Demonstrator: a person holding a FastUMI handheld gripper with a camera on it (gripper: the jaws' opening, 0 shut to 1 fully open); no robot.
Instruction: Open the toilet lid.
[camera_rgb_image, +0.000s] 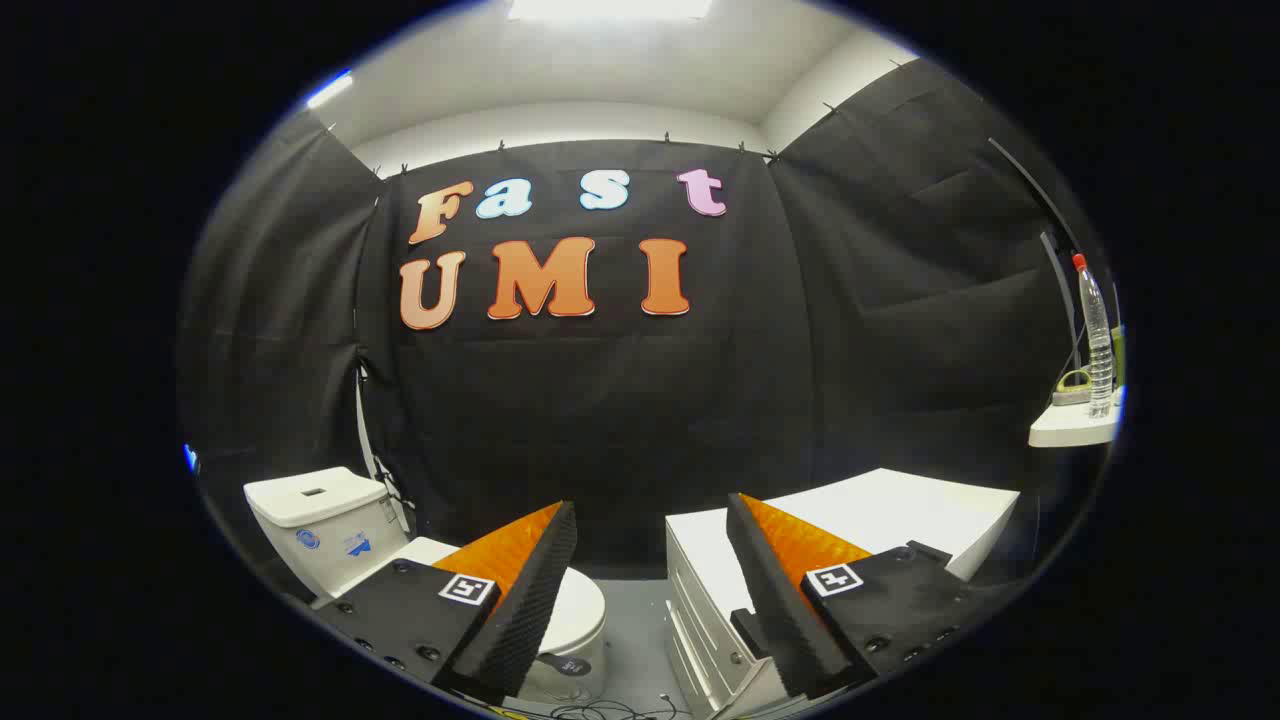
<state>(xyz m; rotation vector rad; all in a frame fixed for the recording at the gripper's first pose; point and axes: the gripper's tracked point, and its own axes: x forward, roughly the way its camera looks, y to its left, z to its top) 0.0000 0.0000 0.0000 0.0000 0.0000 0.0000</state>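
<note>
Gripper (652, 540) open, nothing btwn fingers; 1 toilet (330, 525) (lid (578, 600) down), 1 cabinet (880, 515), 1 bottle (1096, 340).

We have a single fisheye camera riding on the hand-held gripper (650, 560), looking forward along its two fingers (520, 590), which stand apart at the bottom of our view with nothing between them. We look from well above the floor, roughly level and tilted slightly up, so we see the black cloth wall (600, 400) straight ahead and the ceiling above it. The toilet (330, 525), lid down, sits low to the left, partly behind the left finger, at some distance. A white cabinet (900, 515) lies low to the right, closer to us. A small shelf (1075, 425) with a bottle (1096, 340) sits far right.
</note>
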